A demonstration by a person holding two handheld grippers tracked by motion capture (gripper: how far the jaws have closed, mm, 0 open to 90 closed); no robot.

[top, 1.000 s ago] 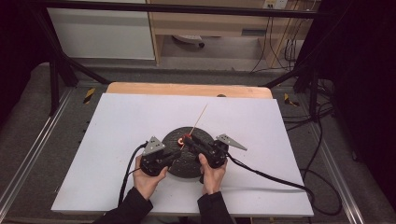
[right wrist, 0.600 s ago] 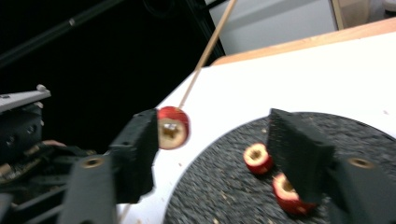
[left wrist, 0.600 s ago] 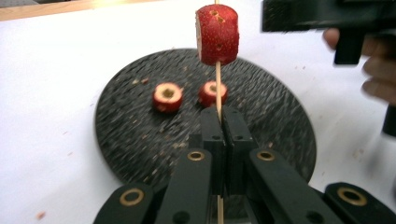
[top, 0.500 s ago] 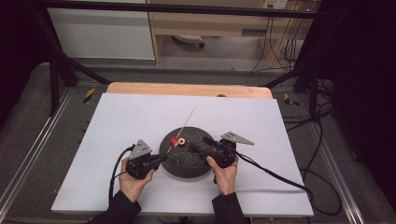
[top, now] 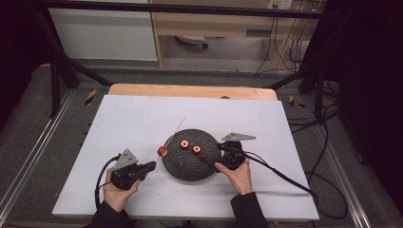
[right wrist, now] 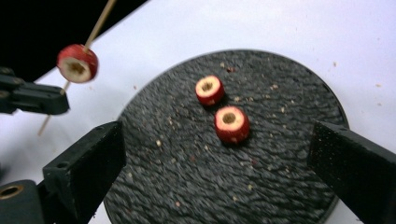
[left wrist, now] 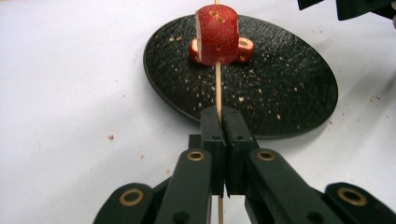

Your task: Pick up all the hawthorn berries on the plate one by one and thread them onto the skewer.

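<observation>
Closest to the person, the left gripper (top: 148,166) is pinched tight on a thin wooden stick (left wrist: 218,88). One red fruit piece (left wrist: 216,34) is pushed onto that stick, a little way up from the jaws. A second ago this gripper was over the plate, right beside the other one. Now it sits off the left edge of the plate, above the white table (top: 119,123), and the stick with its fruit has gone along with it.

The right gripper (right wrist: 215,182) has just been opening its jaws. They now stand wide apart, with nothing between them but the plate below. I think it has let go of the piece that is now on the stick, so that piece is done.

A bit farther out is the black plate (top: 190,168), dusted with crumbs. Two more red pieces (right wrist: 209,90) (right wrist: 231,124) with holes in the middle lie on it, close together and near its far side. They are likely next. The wide right jaws look ready to pick one up, and the stick must come back to poke it.
</observation>
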